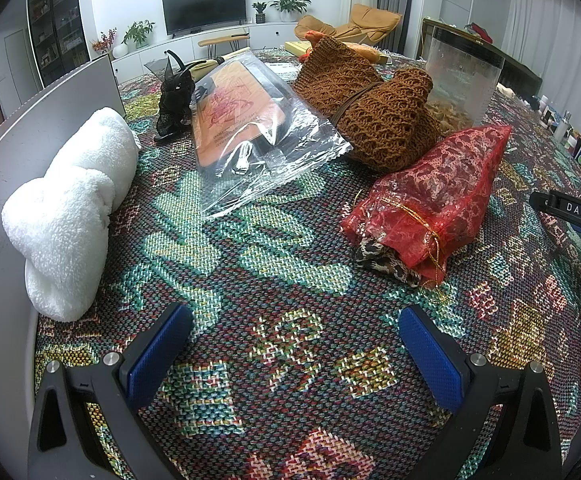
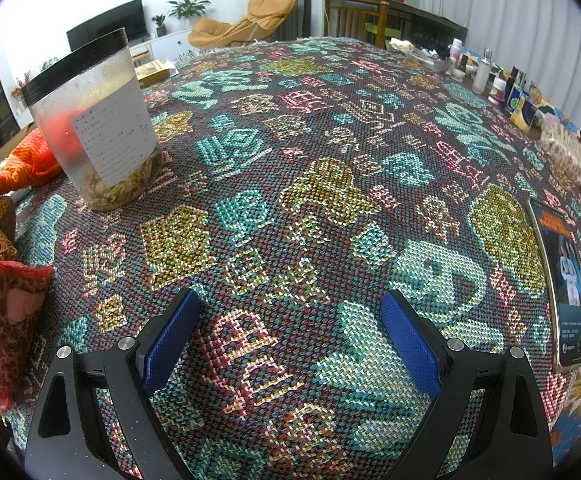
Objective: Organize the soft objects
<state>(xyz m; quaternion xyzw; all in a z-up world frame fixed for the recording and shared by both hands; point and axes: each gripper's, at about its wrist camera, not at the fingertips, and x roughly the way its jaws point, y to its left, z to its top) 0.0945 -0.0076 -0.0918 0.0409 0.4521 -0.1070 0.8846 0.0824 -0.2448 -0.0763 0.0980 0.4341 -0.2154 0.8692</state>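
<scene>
Left tongs [image 1: 294,354] wide, empty, low over counter [image 1: 250,280]. Red pouch [image 1: 430,204] ahead-right, long axis running away rightward. Right tongs [image 2: 290,340] wide, empty; pouch [image 2: 6,320] far left. Left nearer.

Two low wrist views across one woven tablecloth [image 1: 274,280]

The left camera looked close over the cloth toward the television [image 1: 204,7]; the right camera faced the table's far edge. Both caught the clear canister [image 2: 90,120], red mesh pouch [image 1: 430,204] and orange lounge chair [image 2: 246,20].
</scene>
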